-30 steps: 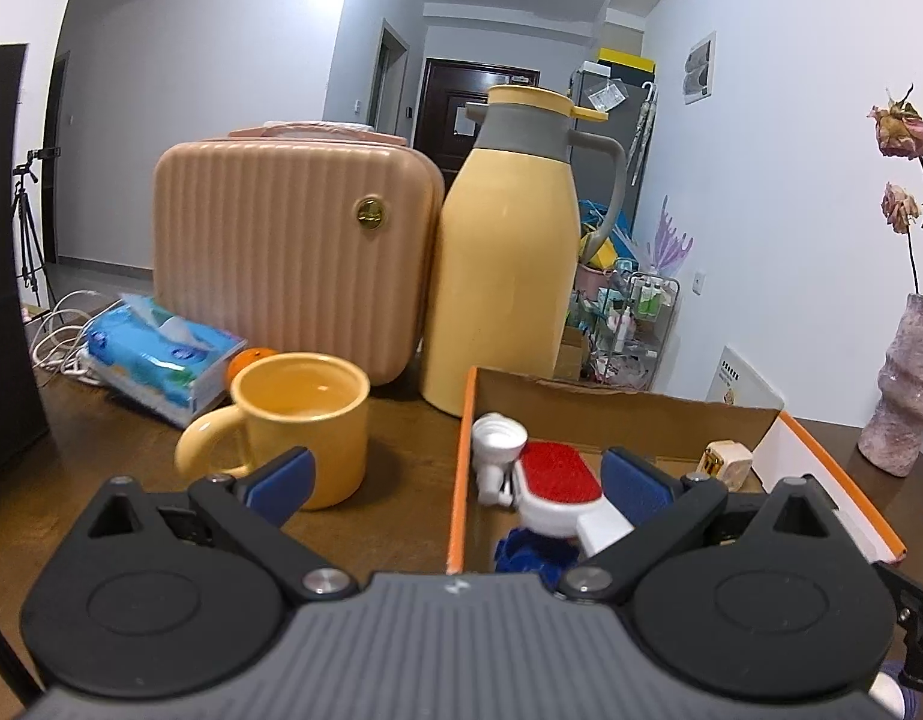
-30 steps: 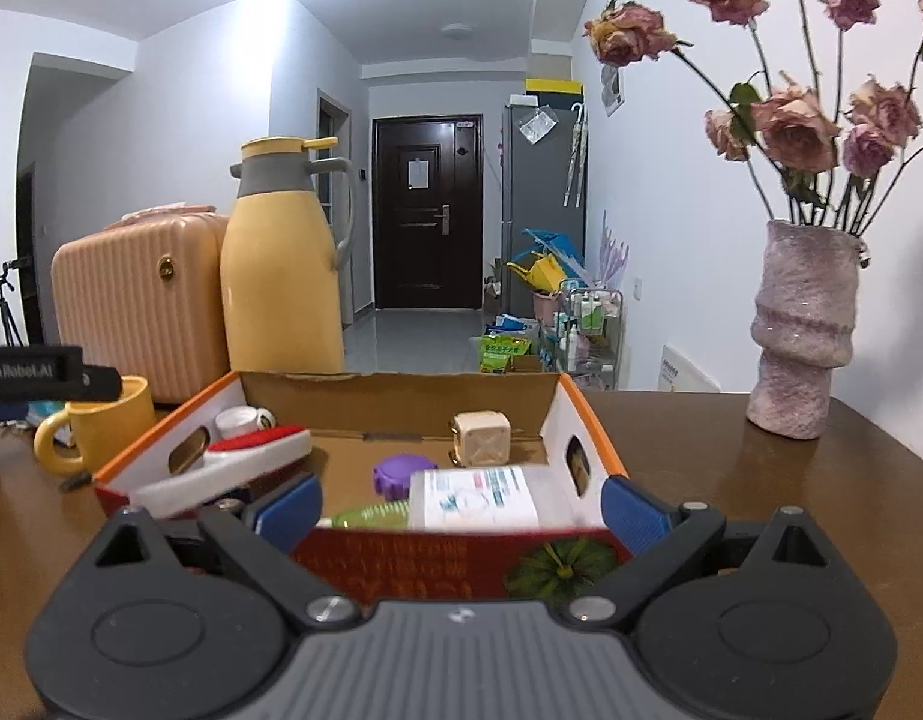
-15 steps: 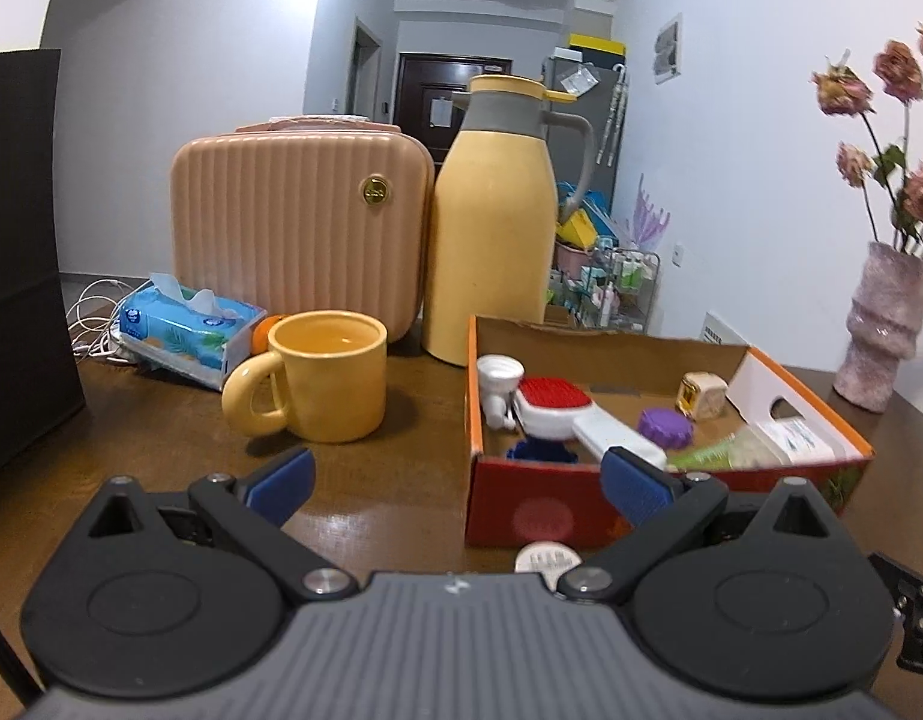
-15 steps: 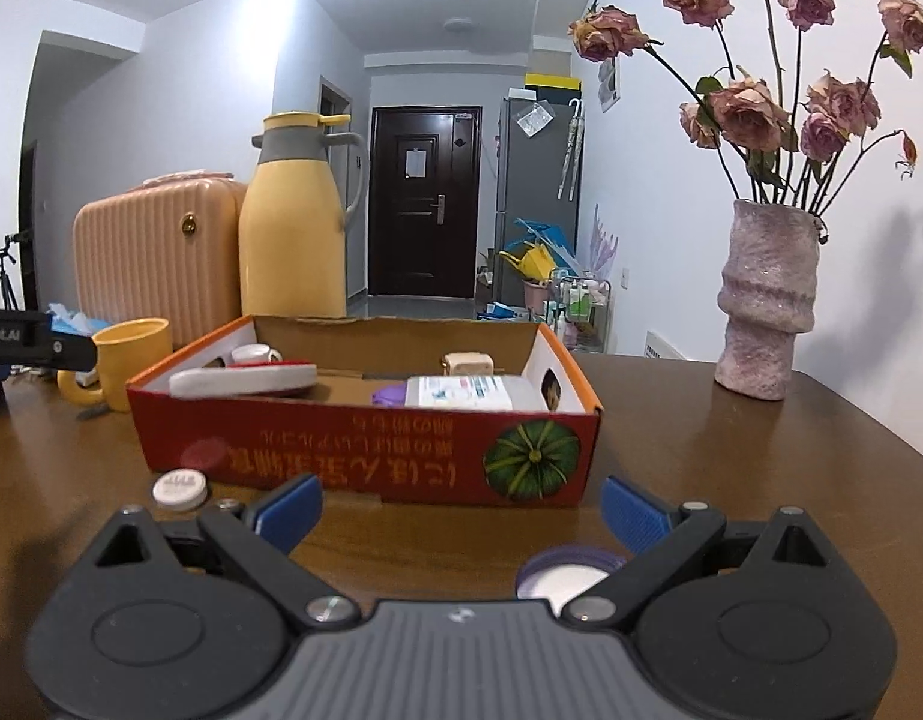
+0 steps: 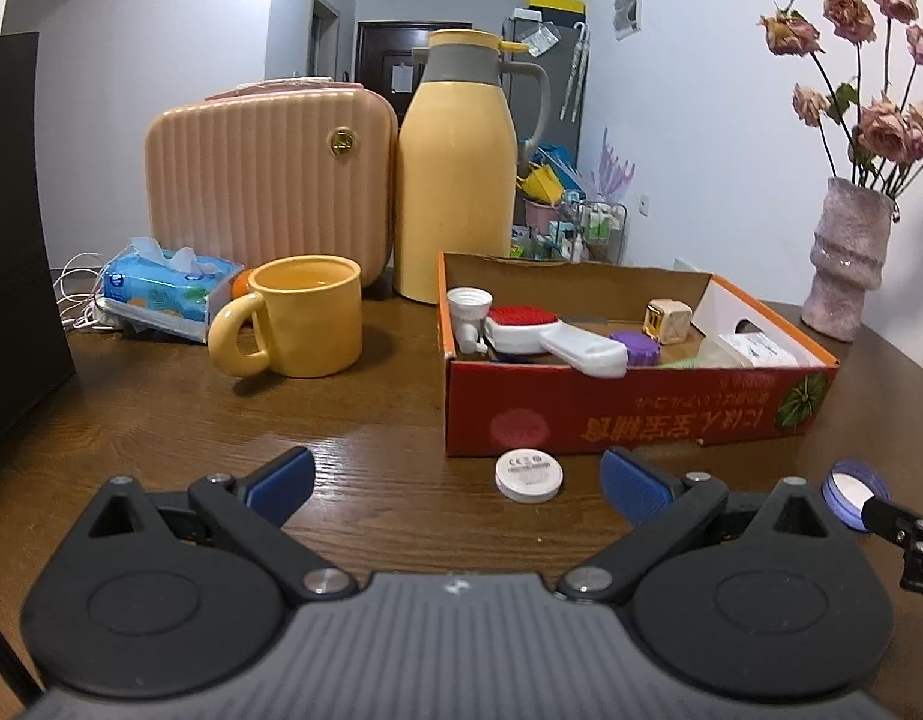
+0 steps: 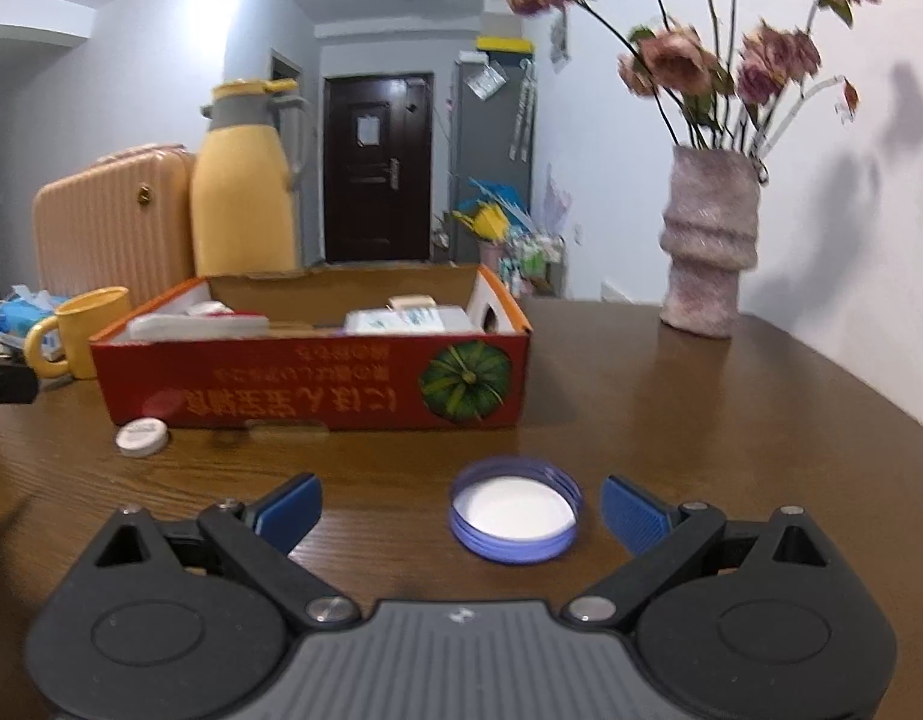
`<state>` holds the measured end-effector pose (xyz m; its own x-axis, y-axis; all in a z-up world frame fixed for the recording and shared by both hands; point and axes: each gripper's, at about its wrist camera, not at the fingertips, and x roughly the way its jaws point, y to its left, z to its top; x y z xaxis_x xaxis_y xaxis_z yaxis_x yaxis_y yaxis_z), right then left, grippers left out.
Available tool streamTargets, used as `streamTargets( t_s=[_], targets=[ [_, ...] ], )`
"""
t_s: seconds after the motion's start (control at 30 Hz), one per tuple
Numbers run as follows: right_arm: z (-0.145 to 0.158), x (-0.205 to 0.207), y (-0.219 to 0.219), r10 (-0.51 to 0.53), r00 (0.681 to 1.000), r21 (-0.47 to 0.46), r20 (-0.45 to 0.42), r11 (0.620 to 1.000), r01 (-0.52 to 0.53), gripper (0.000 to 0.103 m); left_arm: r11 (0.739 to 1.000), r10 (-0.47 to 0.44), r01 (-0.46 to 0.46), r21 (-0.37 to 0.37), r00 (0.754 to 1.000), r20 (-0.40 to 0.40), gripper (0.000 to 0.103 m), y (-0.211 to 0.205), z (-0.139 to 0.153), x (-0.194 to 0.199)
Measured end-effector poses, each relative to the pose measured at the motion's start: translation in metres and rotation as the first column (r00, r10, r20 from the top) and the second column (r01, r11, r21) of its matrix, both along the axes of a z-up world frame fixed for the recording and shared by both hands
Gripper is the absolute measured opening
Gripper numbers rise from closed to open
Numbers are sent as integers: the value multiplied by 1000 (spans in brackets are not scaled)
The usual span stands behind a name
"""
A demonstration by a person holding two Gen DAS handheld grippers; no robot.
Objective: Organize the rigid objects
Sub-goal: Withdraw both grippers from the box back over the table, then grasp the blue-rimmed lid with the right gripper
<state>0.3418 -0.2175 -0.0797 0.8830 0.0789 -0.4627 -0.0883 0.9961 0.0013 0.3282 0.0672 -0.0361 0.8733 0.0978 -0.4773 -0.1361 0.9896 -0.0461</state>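
Hovering low over a dark wooden table, two handheld grippers are facing a red cardboard box that is serving as the collecting bin for small hard items. The left gripper is sitting with its blue-padded jaws spread wide and holding nothing; a small white round disc is lying flat on the table at about 1 o'clock from it, just in front of the box's near wall, and is probably waiting to be picked up. The right gripper is likewise splayed wide and empty, and a purple jar lid is lying rim-up between its fingers, toward the right one at about 1 o'clock, apparently lined up for a grasp. Inside the box, things are already lying together: a white brush with a red pad, a white bottle-like piece, a purple cap, a small cream cube and a white packet, suggesting that most of the sorting is done. Seen from the left camera, a yellow mug is standing at 10 o'clock, with a tissue pack, a ribbed pink case and a tall yellow thermos behind it, all clear of the work. A vase of dried roses is standing at 1 o'clock in the right view, well apart from the box.
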Motion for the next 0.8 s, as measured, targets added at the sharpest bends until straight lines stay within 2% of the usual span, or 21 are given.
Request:
streamTargets(
  t_s=[0.27, 0.43, 0.73, 0.8],
  targets=[
    [-14, 30, -12, -39, 992, 23, -120, 999, 42, 100, 1000, -17, 17, -11, 999, -31, 103, -1, -5, 5],
    [-20, 51, -21, -57, 985, 35, -162, 997, 63, 98, 1000, -19, 18, -16, 999, -48, 103, 0, -8, 8],
    [-25, 72, -21, -24, 977, 42, -210, 999, 34, 89, 1000, -26, 25, -4, 997, -71, 103, -3, -13, 13],
    [-25, 73, -20, -20, 978, 38, -209, 999, 28, 84, 1000, -26, 26, -2, 997, -77, 103, -4, -14, 14]
  ],
)
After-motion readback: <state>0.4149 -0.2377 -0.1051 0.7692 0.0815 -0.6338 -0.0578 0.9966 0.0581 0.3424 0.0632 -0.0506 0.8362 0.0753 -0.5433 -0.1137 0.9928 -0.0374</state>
